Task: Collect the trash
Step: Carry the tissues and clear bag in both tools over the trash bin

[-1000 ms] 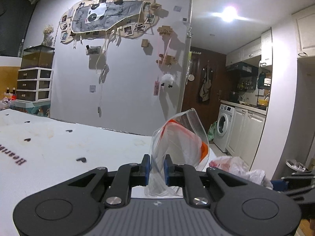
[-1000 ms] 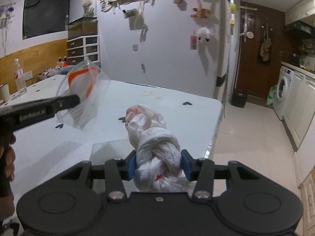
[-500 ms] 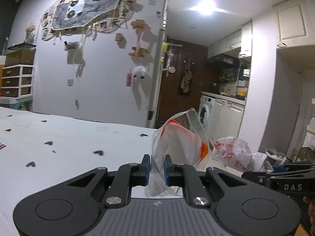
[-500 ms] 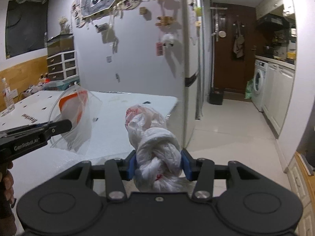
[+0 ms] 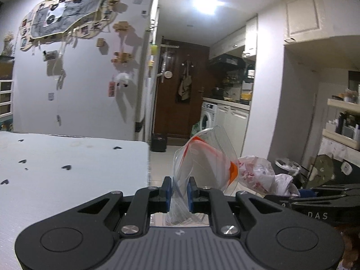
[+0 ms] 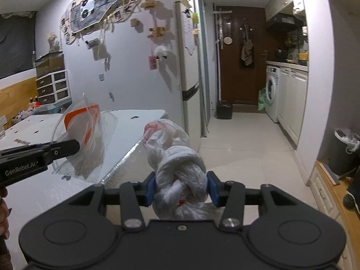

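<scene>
Two claws pinch trash — left claw (image 5: 179, 193), marked "GenRobot.AI", a clear bag (image 5: 203, 159); right claw (image 6: 181, 187) a knotted white bag (image 6: 177, 159).

Open floor (image 6: 243, 135) ahead; table (image 6: 126, 121) edge blocks left.

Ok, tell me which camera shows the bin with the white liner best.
The right wrist view: the bin stands in plain sight by the wall at the right, liner rim visible. The left wrist view shows only its top, half hidden behind the knotted bag.
</scene>
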The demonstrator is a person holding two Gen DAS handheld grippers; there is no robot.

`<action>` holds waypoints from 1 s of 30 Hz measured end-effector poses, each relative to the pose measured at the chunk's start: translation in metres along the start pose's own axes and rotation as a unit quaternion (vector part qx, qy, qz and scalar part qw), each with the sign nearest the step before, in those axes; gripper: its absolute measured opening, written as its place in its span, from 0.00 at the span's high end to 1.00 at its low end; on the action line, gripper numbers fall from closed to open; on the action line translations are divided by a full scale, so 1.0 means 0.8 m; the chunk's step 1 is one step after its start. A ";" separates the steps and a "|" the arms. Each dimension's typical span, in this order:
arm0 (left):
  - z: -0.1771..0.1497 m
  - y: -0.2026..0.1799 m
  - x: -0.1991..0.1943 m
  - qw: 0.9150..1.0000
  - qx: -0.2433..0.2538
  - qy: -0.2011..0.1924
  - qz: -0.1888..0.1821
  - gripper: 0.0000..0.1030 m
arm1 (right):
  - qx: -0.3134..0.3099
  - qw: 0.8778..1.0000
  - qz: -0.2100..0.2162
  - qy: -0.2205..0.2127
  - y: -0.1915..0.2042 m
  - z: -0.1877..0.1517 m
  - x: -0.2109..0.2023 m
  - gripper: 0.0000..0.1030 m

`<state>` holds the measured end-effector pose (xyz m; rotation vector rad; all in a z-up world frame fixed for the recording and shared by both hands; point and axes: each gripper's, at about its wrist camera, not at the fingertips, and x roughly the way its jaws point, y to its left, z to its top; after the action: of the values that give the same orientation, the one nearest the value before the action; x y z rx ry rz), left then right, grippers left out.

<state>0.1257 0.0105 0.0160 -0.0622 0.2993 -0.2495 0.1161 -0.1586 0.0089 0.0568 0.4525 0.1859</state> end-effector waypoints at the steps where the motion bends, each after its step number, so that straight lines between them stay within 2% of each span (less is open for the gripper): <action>1: -0.002 -0.007 0.001 1.000 0.002 0.002 -0.004 0.85 | 0.003 1.000 -0.002 0.000 -0.005 -0.002 -0.003 0.54; 7: -0.020 -0.040 0.011 0.999 0.007 0.022 -0.027 0.85 | 0.015 1.000 -0.017 0.010 -0.034 -0.026 -0.015 0.54; 16: -0.065 -0.075 0.059 0.994 -0.005 0.088 -0.058 0.85 | 0.044 0.996 -0.046 0.059 -0.084 -0.076 0.008 0.54; 23: -0.117 -0.089 0.106 0.985 -0.030 0.155 -0.070 0.85 | 0.080 0.986 -0.070 0.131 -0.128 -0.133 0.055 0.53; 30: -0.155 -0.083 0.142 0.975 -0.052 0.204 -0.074 0.85 | 0.147 0.969 -0.059 0.191 -0.151 -0.181 0.112 0.53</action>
<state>0.1783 -0.0858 -0.1280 -0.1372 0.7194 -0.3961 0.1514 -0.2580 -0.1709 0.2884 0.8647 0.0095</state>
